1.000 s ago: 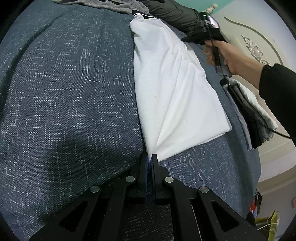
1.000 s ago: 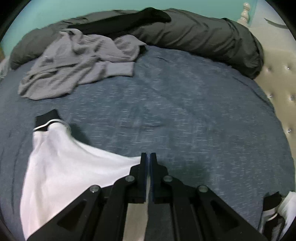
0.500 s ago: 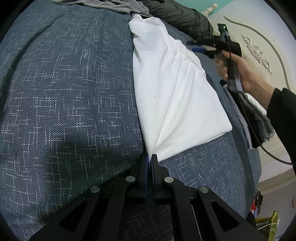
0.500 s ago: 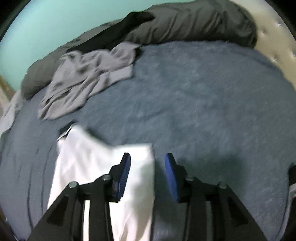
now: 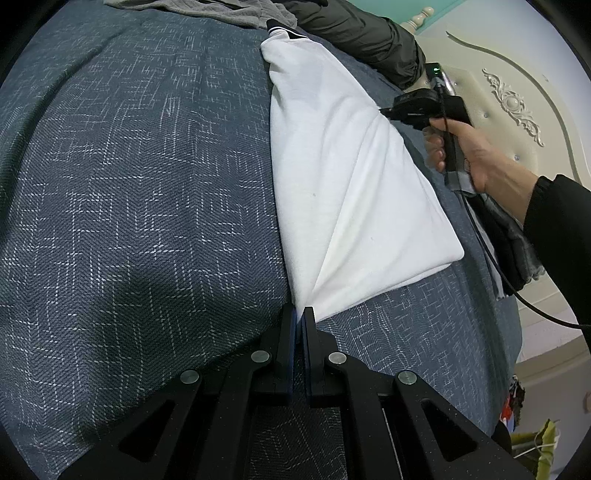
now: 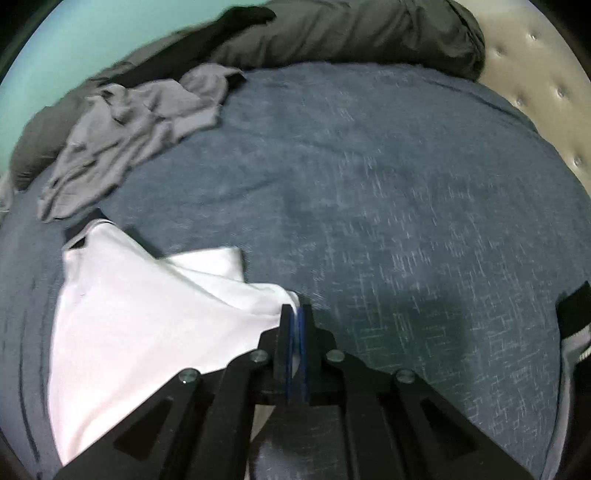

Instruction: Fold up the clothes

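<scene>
A white shirt [image 5: 343, 177] with a dark-trimmed collar lies partly folded on the blue patterned bedspread [image 5: 129, 192]. My left gripper [image 5: 299, 314] is shut on the shirt's near bottom corner. My right gripper [image 6: 296, 314] is shut on the shirt's [image 6: 147, 314] side edge, with white cloth between its blue pads. In the left wrist view the right gripper [image 5: 384, 110] meets the shirt's right edge, held by a hand.
A crumpled grey garment [image 6: 136, 129] lies at the back of the bed, by a dark green duvet roll [image 6: 351, 33]. A stack of folded clothes [image 5: 513, 243] sits at the bed's right edge near the cream headboard [image 5: 517, 92].
My right gripper let go of the shirt, opened, shifted along the edge, and has shut again on the shirt's side edge. My left gripper has stayed shut on its corner.
</scene>
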Tool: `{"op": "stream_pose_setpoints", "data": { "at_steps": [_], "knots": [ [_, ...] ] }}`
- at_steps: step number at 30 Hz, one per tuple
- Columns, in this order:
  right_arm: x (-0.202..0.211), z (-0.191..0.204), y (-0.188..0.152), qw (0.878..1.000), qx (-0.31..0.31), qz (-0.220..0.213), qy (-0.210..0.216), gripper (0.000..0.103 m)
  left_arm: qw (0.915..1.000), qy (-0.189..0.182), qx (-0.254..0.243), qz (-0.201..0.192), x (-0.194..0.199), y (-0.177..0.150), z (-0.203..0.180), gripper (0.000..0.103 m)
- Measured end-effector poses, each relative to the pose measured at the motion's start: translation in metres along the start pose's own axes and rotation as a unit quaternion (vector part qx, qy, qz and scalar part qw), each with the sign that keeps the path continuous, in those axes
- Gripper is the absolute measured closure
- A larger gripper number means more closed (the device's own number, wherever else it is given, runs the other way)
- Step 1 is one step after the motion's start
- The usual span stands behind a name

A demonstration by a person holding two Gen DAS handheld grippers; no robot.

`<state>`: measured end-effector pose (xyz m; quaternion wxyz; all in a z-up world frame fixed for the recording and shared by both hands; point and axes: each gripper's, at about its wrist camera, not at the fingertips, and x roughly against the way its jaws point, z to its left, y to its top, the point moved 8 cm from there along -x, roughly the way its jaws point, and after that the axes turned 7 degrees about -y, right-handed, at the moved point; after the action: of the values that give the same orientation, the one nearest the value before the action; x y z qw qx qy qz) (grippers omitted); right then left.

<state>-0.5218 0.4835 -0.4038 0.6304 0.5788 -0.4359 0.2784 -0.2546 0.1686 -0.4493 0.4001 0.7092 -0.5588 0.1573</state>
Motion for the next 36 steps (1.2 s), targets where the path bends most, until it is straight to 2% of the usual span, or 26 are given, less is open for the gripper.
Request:
{"op": "stream_pose_setpoints", "data": {
  "at_steps": [2,4,5,7,8,9,11,16,18,19,20,21,23,26,33,36],
  "knots": [
    [-0.006,0.004,-0.006,1.000,0.007,0.011,0.001,0.100,1.0000,-0.001,0.001,0.000,0.000,0.000,0.000,0.100],
    [-0.006,0.006,-0.007,0.999,-0.006,0.016,0.028,0.100,1.0000,-0.001,0.001,0.000,0.001,0.000,0.001,0.100],
    [0.000,0.004,-0.005,0.999,-0.015,0.005,0.042,0.099,1.0000,0.000,0.001,0.000,0.000,0.000,0.001,0.100],
    [0.012,0.000,-0.004,0.998,-0.030,-0.013,0.061,0.090,1.0000,0.000,0.001,0.000,0.001,0.000,0.001,0.100],
    [0.019,-0.003,-0.005,0.997,-0.036,-0.020,0.067,0.076,1.0000,0.000,0.001,0.000,0.001,0.000,0.001,0.100],
    [0.025,-0.005,-0.006,0.996,-0.042,-0.027,0.073,0.068,1.0000,0.000,0.001,0.000,0.001,0.000,0.001,0.100],
    [0.039,-0.006,-0.015,0.994,-0.046,-0.030,0.094,0.068,1.0000,0.000,0.001,0.000,0.001,0.000,0.000,0.100],
    [0.063,0.010,-0.067,0.989,-0.016,-0.011,0.145,0.068,1.0000,0.002,0.000,-0.001,0.001,-0.001,-0.002,0.100],
    [0.060,0.017,-0.080,0.989,-0.009,0.004,0.149,0.069,1.0000,0.003,-0.001,-0.001,0.001,-0.001,-0.003,0.100],
    [0.056,0.018,-0.084,0.989,-0.010,0.012,0.149,0.072,1.0000,0.003,-0.001,-0.001,0.001,-0.001,-0.003,0.100],
    [0.052,0.019,-0.089,0.988,-0.011,0.020,0.150,0.088,1.0000,0.004,-0.001,-0.001,0.001,-0.001,-0.003,0.100],
    [0.046,0.021,-0.090,0.988,-0.017,0.026,0.150,0.098,1.0000,0.004,-0.001,-0.001,0.001,-0.002,-0.003,0.100],
    [0.049,0.017,-0.088,0.987,-0.032,0.014,0.156,0.101,1.0000,0.003,-0.001,-0.001,0.001,-0.001,-0.003,0.100],
    [0.055,0.007,-0.082,0.988,-0.047,-0.006,0.150,0.101,1.0000,0.002,0.000,-0.001,0.003,-0.001,0.000,0.100],
    [0.044,-0.008,-0.096,0.990,-0.070,0.022,0.124,0.101,1.0000,0.001,0.002,-0.002,0.004,-0.002,0.001,0.100],
    [0.053,-0.015,-0.100,0.987,-0.090,0.019,0.135,0.099,1.0000,0.000,0.004,-0.002,0.004,-0.001,0.002,0.100]
  ]
}}
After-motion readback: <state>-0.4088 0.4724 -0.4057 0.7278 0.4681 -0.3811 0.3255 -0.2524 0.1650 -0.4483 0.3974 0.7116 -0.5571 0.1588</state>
